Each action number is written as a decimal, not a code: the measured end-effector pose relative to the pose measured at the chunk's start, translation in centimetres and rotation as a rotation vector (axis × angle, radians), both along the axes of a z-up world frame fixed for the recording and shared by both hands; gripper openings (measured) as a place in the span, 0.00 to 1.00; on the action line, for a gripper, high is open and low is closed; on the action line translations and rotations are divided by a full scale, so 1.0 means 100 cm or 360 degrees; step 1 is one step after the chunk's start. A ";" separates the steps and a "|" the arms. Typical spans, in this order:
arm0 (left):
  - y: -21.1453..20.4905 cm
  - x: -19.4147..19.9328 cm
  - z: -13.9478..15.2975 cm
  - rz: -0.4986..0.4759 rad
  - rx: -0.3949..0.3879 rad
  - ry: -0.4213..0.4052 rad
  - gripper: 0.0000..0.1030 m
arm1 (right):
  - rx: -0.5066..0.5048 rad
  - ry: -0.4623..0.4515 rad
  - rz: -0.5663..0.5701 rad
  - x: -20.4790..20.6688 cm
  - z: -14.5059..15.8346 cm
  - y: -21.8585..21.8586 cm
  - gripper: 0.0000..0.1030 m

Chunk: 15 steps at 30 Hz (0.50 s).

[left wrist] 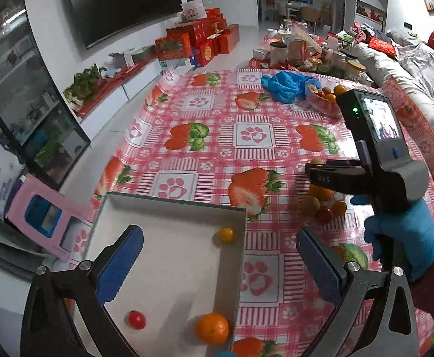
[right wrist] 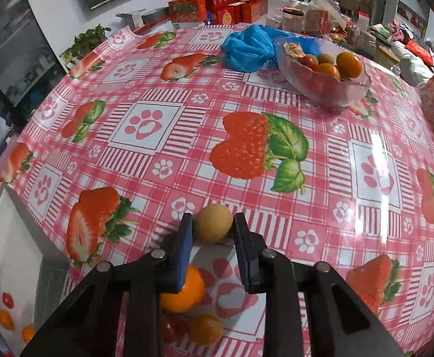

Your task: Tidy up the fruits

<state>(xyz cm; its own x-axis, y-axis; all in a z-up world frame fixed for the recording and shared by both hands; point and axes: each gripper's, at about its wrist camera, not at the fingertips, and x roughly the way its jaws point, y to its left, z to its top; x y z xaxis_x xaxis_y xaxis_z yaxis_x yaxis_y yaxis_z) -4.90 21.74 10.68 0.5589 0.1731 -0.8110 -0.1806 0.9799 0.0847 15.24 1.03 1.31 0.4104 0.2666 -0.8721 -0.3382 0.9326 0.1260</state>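
My right gripper [right wrist: 214,223] is shut on a small brown round fruit [right wrist: 213,223], held at its fingertips above the strawberry tablecloth; the gripper also shows in the left wrist view [left wrist: 313,168]. Under it lie an orange [right wrist: 184,288], a yellow-orange small fruit [right wrist: 206,328] and a red tomato [right wrist: 170,327]. My left gripper [left wrist: 219,248] is open and empty over a white shallow box [left wrist: 169,214]. The box holds an orange [left wrist: 211,327], a red tomato [left wrist: 136,319] and a small yellow fruit [left wrist: 226,234].
A clear glass bowl [right wrist: 330,89] with several fruits stands at the far right of the table, beside a crumpled blue bag [right wrist: 246,47]. A pink box [left wrist: 41,217] sits left of the table. Jars and packets crowd the far edge.
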 end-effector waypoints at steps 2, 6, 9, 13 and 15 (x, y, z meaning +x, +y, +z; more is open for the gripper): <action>0.000 0.004 -0.004 -0.0002 -0.0033 0.0005 1.00 | 0.0064 0.0032 0.0021 -0.006 0.001 -0.009 0.29; -0.011 0.009 -0.014 -0.0032 -0.0063 0.0019 1.00 | 0.0107 0.0052 0.0098 -0.027 0.002 -0.022 0.29; -0.024 0.010 -0.022 -0.0073 -0.0083 0.0023 1.00 | 0.0136 0.0082 0.0125 -0.047 -0.002 -0.037 0.29; -0.041 0.009 -0.030 -0.0109 -0.0106 0.0024 1.00 | 0.0193 0.0090 0.0148 -0.074 -0.001 -0.057 0.29; -0.047 0.007 -0.035 -0.0112 -0.0121 0.0030 1.00 | 0.0236 0.0093 0.0128 -0.085 0.000 -0.068 0.29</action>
<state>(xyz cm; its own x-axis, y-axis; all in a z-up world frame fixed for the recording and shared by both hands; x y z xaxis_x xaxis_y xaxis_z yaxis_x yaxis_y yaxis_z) -4.16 17.01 7.14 0.5521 0.0715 -0.8307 -0.1103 0.9938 0.0122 6.75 -5.76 1.34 0.3325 0.4238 -0.8425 -0.3989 0.8727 0.2816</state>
